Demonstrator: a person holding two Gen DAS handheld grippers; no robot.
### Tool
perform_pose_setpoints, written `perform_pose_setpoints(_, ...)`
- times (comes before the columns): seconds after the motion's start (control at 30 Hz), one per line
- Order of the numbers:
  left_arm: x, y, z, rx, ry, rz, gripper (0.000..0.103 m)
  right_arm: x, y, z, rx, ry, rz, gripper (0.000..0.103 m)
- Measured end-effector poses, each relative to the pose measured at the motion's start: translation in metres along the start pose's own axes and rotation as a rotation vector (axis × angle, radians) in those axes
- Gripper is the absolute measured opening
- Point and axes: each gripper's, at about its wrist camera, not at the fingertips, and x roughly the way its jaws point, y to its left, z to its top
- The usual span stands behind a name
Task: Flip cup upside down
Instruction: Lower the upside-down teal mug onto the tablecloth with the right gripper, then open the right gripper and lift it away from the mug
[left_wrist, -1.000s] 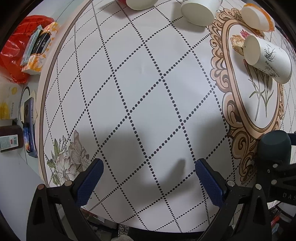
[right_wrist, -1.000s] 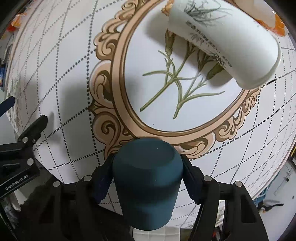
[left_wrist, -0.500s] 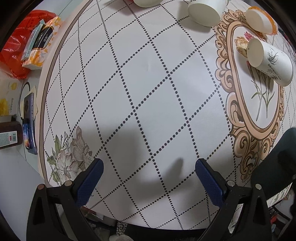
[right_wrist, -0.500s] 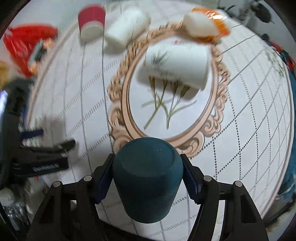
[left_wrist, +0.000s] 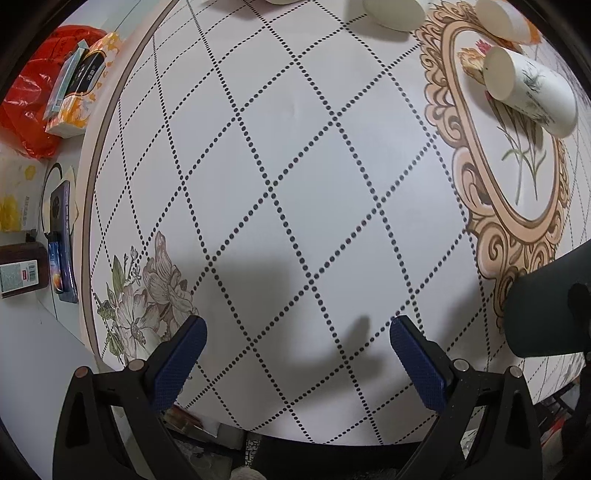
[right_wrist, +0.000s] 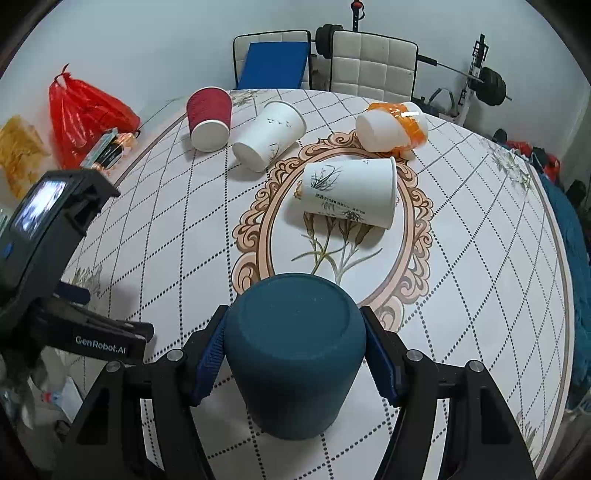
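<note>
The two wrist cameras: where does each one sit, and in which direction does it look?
Left wrist: sits behind the open left gripper, looking steeply down at the table; both blue pads show.
Right wrist: sits behind the right gripper, looking across the table toward the chairs; its pads clamp the teal cup.
Shared: the teal cup, the white printed cup, and the oval frame pattern.
</note>
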Motion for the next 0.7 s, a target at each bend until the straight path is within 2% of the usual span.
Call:
perform_pose_setpoints(0.53,-0.031,-0.028,-0.029,0.105,-0.093,-0.014,0.102,-0.017,0.007,-0.029,0.036,0.012,-0.067,0.071)
perform_pose_setpoints(0.7,-0.049,-0.037,-0.040,0.119,-0.133,-0.018,0.102,-0.033,-0.002,-0.031,0.118,0.013,-0.063,0.081)
